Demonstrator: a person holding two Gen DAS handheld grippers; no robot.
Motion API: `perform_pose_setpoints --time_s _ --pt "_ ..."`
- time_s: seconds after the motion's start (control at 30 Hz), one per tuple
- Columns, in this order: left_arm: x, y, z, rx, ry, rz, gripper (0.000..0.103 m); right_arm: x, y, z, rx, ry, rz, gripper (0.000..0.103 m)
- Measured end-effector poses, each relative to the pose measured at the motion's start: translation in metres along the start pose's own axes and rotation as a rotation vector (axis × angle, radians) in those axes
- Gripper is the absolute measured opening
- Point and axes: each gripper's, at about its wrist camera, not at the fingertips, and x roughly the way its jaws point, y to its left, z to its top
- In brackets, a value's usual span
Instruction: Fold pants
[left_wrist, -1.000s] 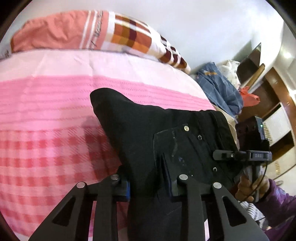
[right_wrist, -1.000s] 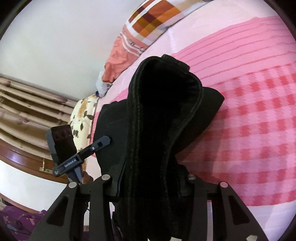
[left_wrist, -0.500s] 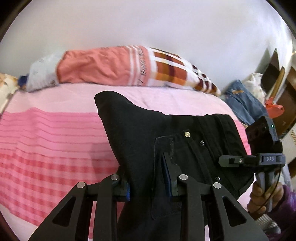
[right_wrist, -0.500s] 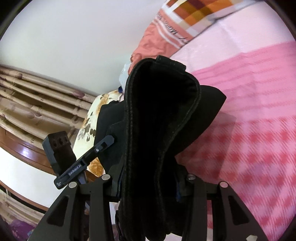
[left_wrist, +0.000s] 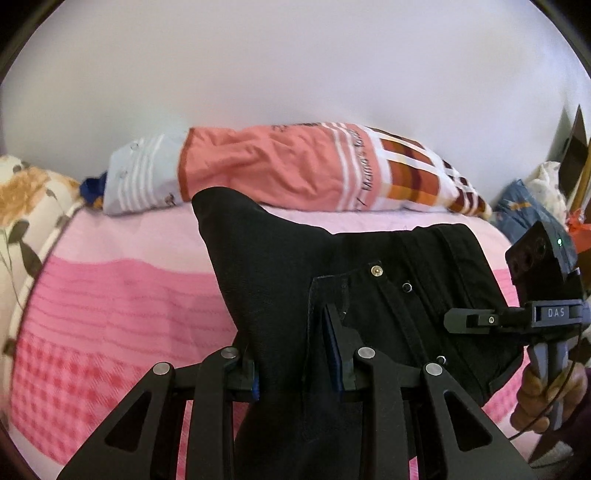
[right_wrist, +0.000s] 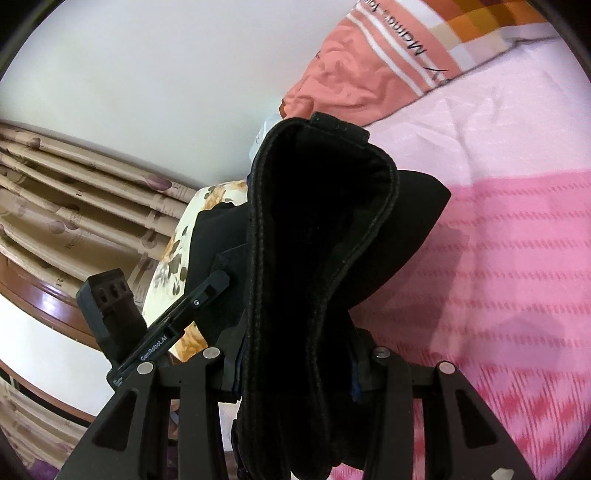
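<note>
Left wrist view: your left gripper (left_wrist: 295, 354) pinches the black pants (left_wrist: 295, 266) beside the rivets, lifted above the pink bed (left_wrist: 122, 295); keep that edge taut. Right wrist view: your right gripper (right_wrist: 295, 373) clamps the bunched waistband (right_wrist: 321, 229); hold both grippers level while lowering.

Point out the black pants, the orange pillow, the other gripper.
black pants (left_wrist: 280, 266), left wrist view, upper cloth panel.
orange pillow (left_wrist: 266, 166), left wrist view, plain orange middle.
right gripper (left_wrist: 476, 320), left wrist view, finger end.
</note>
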Motion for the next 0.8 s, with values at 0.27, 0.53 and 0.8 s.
perform_pose_setpoints --time_s 0.27,0.53,0.8 --pt "0.026 0.037 0.015 -0.016 -0.009 0.042 0.028 0.047 -0.002 0.038 -0.009 0.011 0.003 0.039" --pt "0.046 0.070 0.031 -0.042 -0.018 0.073 0.028 0.077 -0.001 0.059 -0.045 0.019 -0.004 0.038" --pt "0.068 0.090 0.029 -0.055 0.006 0.104 0.028 0.084 -0.016 0.058 -0.024 0.024 -0.017 0.038"
